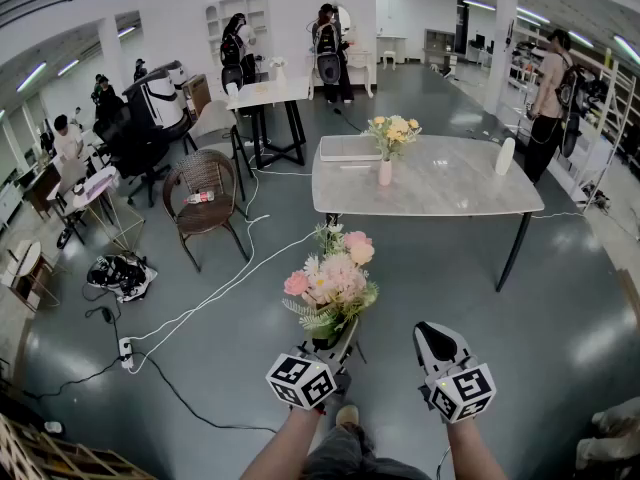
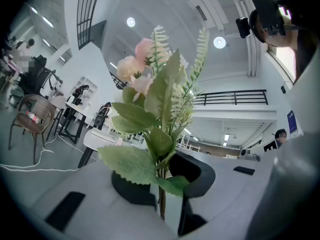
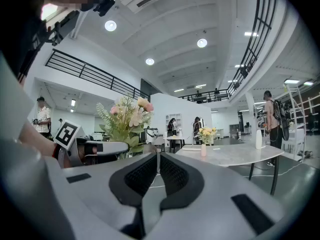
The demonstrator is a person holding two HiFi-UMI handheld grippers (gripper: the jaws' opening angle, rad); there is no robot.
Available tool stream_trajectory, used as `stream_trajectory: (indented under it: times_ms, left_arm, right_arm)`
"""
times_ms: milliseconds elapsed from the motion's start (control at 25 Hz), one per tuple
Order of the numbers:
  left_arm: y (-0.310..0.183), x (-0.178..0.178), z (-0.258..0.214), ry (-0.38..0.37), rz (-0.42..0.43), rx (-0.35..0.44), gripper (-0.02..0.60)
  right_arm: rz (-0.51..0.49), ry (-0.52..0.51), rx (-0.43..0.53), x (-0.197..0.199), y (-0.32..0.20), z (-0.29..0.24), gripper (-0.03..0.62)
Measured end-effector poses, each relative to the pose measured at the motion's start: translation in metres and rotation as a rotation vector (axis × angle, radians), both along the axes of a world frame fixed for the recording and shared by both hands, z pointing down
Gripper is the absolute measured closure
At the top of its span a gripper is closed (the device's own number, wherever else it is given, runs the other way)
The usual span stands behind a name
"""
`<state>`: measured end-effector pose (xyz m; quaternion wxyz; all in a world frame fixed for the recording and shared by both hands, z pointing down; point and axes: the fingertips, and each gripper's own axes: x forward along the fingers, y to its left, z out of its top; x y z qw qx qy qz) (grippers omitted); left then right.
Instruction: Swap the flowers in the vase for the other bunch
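My left gripper (image 1: 338, 348) is shut on the stems of a pink and white bunch of flowers (image 1: 330, 283), held upright over the floor, well short of the table. In the left gripper view the thin stems (image 2: 161, 196) are pinched between the jaws and the leaves and blooms (image 2: 155, 94) fill the middle. A small pink vase (image 1: 385, 172) with yellow flowers (image 1: 392, 130) stands on the grey table (image 1: 450, 193) ahead. My right gripper (image 1: 432, 336) is shut and empty, level beside the left. In the right gripper view its jaws (image 3: 157, 166) meet, with the vase (image 3: 203, 150) far ahead.
A white bottle (image 1: 505, 156) and a flat tray (image 1: 350, 148) also sit on the table. A wicker chair (image 1: 205, 193) stands at the left, with white cables (image 1: 200, 308) running over the floor. A person (image 1: 550, 78) stands beyond the table's right end; others stand farther back.
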<state>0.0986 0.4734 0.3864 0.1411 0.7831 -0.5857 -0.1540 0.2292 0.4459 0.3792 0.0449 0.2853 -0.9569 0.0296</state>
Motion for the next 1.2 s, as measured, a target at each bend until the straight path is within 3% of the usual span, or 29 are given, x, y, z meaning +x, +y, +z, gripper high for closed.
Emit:
stream_trajectory:
  times_ms: [200, 600, 1200]
  left_arm:
    - [-0.009, -0.007, -0.005, -0.028, -0.008, 0.009, 0.492]
    - [-0.03, -0.02, 0.012, -0.039, -0.007, 0.013, 0.492]
    - [-0.184, -0.103, 0.008, 0.004, 0.034, -0.018, 0.492]
  right_arm:
    - [0.01, -0.001, 0.045, -0.006, -0.011, -0.008, 0.559]
    - [0.007, -0.004, 0.046, -0.022, -0.028, 0.009, 0.559]
    - [0.015, -0.007, -0.016, -0.116, -0.176, 0.006, 0.557]
